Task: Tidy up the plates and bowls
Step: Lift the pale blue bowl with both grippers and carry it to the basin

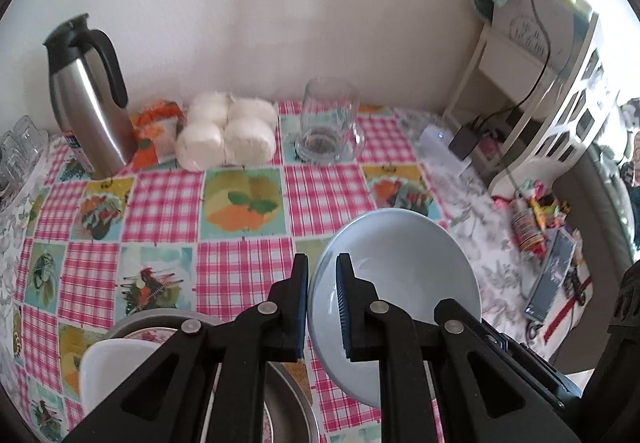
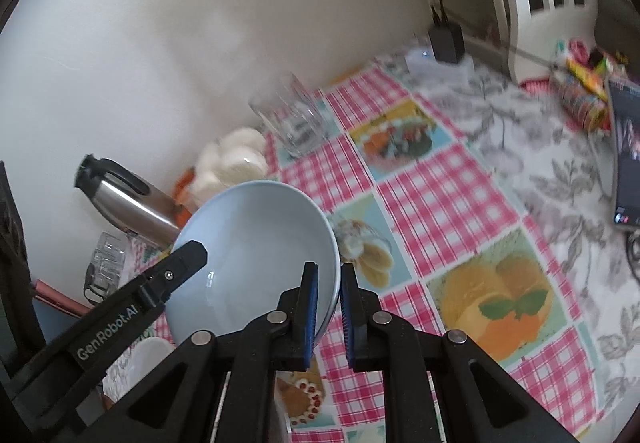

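Now both my grippers pinch the pale blue bowl point(image 1: 400, 283) by its rim: my left gripper point(image 1: 322, 307) clamps the edge at the bowl's nine o'clock, my right gripper point(image 2: 329, 317) the edge at its five o'clock. It hangs tilted above the checked tablecloth point(image 1: 240, 263). At seven o'clock in the left view lie a white dish point(image 1: 108, 367) and a metal tray point(image 1: 292, 403).

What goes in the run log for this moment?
left hand-held gripper: shut on blue bowl rim | right hand-held gripper: shut on opposite rim | bowl: off the table, tilted | white dish: below, untouched
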Demonstrator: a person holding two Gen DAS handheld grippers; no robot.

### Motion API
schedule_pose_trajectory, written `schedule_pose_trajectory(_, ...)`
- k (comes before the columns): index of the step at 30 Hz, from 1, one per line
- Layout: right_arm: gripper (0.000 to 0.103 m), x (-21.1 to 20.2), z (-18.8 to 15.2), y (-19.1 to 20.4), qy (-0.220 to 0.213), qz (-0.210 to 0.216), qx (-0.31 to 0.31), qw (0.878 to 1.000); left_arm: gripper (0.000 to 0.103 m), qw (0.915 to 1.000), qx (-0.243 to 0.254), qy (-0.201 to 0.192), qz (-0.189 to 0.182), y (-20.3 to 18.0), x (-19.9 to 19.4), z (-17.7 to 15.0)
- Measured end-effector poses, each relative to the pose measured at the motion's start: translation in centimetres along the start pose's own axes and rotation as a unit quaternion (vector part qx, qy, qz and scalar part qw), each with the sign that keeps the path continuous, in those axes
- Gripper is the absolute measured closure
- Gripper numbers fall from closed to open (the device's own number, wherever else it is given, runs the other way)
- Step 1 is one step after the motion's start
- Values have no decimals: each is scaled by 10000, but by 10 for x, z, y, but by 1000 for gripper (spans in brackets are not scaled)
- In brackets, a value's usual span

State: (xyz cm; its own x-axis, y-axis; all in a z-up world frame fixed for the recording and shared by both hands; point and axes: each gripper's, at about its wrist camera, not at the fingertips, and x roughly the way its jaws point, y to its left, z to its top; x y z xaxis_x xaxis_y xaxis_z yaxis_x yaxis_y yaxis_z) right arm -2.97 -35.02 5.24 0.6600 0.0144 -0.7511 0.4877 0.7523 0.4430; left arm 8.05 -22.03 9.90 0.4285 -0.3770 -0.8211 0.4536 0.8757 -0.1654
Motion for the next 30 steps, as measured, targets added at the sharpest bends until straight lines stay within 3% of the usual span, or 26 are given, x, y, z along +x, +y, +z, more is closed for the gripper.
schedule_pose_trajectory(12, 89, -35, -6, 53, -321, 341, -465, 9978, 89, 9982, -395, -444, -104, 40, -55, 4)
schedule_pose_trajectory(30, 88, -31, -44, 117, -151, 420, -1042, 9936, 89, 9935, -1060, -410, -65, 113, -78, -34)
